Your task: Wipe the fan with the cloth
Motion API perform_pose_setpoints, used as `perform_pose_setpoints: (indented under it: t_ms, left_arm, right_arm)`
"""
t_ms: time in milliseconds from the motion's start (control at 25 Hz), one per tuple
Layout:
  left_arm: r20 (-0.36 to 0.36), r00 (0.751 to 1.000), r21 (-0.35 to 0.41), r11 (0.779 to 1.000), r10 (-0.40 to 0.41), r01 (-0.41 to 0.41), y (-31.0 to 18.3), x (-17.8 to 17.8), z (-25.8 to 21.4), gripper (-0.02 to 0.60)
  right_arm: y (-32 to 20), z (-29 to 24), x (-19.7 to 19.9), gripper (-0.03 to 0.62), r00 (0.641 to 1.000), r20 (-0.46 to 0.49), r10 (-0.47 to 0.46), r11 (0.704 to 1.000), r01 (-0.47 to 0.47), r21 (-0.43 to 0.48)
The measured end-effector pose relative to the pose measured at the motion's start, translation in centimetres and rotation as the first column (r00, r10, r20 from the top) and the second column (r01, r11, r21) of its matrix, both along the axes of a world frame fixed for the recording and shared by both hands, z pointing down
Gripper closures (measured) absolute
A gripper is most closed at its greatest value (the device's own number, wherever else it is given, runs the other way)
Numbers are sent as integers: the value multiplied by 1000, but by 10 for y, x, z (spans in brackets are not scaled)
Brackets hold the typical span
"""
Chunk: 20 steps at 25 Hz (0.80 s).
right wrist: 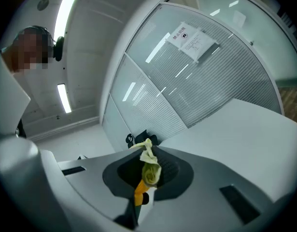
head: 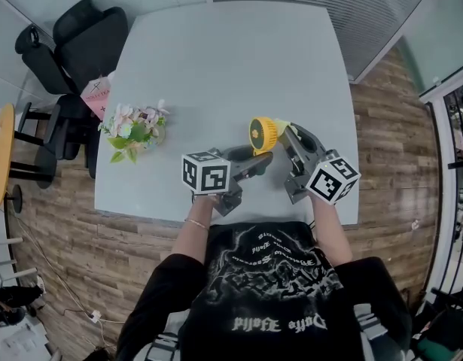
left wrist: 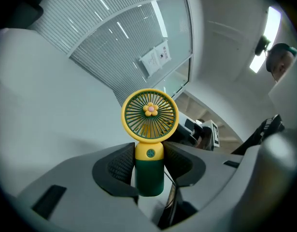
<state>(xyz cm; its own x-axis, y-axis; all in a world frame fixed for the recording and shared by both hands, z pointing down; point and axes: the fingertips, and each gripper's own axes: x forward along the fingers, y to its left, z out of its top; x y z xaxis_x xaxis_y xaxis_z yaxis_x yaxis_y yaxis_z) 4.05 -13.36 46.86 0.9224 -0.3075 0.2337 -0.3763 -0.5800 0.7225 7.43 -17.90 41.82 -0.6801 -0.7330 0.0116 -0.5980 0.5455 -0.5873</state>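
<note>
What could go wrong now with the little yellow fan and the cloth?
1. The left claw grips the fan only by its green handle, so a hard push might twist it or make it slip out.
2. The cloth is a small scrunched wad in the right claw, so the claw itself might bump the fan's thin grille.

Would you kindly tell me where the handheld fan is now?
The handheld fan is right of centre in the head view, over the white table, its green handle clamped in the left gripper, the cloth in the right gripper beside it.
</note>
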Motion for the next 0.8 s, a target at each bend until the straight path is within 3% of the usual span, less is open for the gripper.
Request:
perform_pose_setpoints:
  t_ms: [280,440,680,800]
  left_arm:
    - [-4,983,52,981,185,-185,27,8,-8,383]
    - [47,964,87,960,262,-265,34,11,-11,383]
    - [61,969,92,965,240,-245,29,5,-11,383]
    - [76,970,87,968,231,-237,25,0,-9,383]
  right_arm:
    - [4,-17,-5,566,978,119,-169,986,167,29]
    - [4,-11,-15,566,967,104,-231,973,232,4]
    - [19,12,-33,566,942,-15,-336,941,335,-42]
    - [28,18,-38,567,923,-16,-384,921,382,-69]
